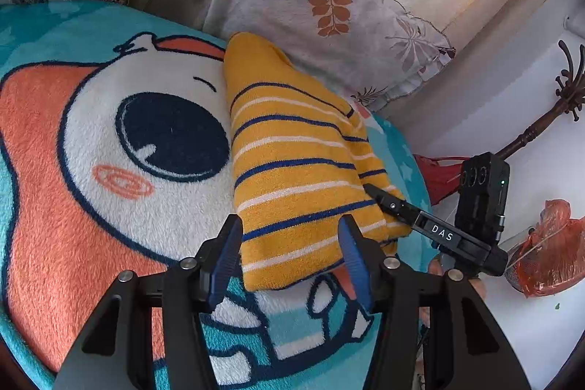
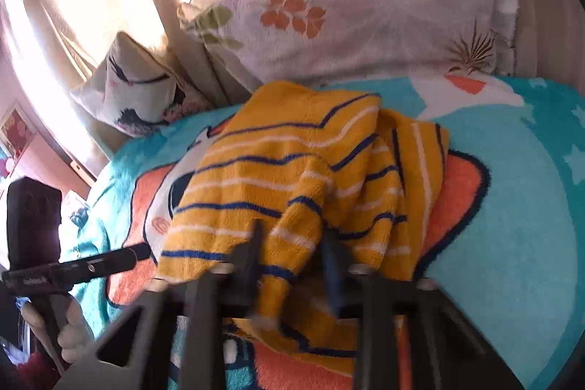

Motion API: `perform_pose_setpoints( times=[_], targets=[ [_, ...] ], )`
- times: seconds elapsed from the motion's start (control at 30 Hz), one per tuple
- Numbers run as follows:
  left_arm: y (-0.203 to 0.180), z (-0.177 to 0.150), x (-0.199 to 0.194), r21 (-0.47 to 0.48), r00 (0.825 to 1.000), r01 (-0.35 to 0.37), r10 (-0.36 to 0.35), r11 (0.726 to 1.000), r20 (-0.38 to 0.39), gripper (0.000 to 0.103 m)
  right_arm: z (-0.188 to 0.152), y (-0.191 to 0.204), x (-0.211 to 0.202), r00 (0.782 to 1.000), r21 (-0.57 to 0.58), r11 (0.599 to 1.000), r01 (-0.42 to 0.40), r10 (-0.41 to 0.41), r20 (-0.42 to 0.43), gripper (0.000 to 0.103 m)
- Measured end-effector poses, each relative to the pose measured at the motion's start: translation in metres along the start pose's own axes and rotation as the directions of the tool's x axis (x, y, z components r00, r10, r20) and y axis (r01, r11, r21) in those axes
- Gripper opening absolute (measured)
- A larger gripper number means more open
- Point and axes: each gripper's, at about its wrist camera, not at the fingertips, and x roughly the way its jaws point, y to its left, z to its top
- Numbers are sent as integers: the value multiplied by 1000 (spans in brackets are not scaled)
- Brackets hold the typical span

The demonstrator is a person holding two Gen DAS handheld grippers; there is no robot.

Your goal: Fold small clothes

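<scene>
The yellow striped garment (image 1: 299, 167) lies partly folded on the cartoon fleece blanket (image 1: 109, 141), its far end near the leaf-print pillow (image 1: 329, 24). In the right wrist view, its near edge bunches up between the right tool's (image 2: 292, 262) fingers, which are blurred; the tool seems to pinch the cloth. The left tool (image 1: 289, 258) hovers just over the garment's near hem with its blue-padded fingers (image 1: 225, 262) apart, holding nothing. A second pillow (image 2: 142, 90) sits by the curtain (image 2: 91, 6). Beside the bed, a red plastic bag (image 1: 548, 251) lies on the floor.
</scene>
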Motion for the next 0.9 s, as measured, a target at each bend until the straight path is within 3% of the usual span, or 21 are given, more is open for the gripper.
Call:
perform_pose_setpoints(
  times=[0.17,0.27,0.4,0.5,0.6,0.7,0.73,0.87,0.9],
  targets=[
    [-12,11,-6,31,1000,5,-6,1000,20,53,-17,-28,-38,997,65,997,-36,31,77,4],
    [-23,20,8,67,1000,8,-9,998,5,54,-35,-43,-55,997,91,996,-1,-6,79,4],
    [-36,22,50,110,998,1,6,994,-60,54,-52,-53,-44,999,118,993,31,-35,33,4],
    [-34,20,78,124,994,-57,68,991,-88,57,-56,-59,-35,1000,154,988,15,-18,20,4],
    [-34,19,80,149,994,-47,61,988,-88,63,-57,-60,-36,999,156,988,10,-14,28,5],
    [-35,24,68,164,993,-15,34,986,-111,63,-55,-59,-37,999,146,989,12,-18,38,6],
    [-33,27,61,163,994,2,16,987,-109,63,-54,-56,-41,999,134,991,19,-25,45,12],
    [-13,44,42,124,999,-23,28,992,-36,70,-40,-44,-67,990,91,993,73,-83,118,65],
    [-3,49,42,92,999,-32,34,995,-22,72,-34,-45,-71,985,97,992,81,-94,143,67]
  ],
)
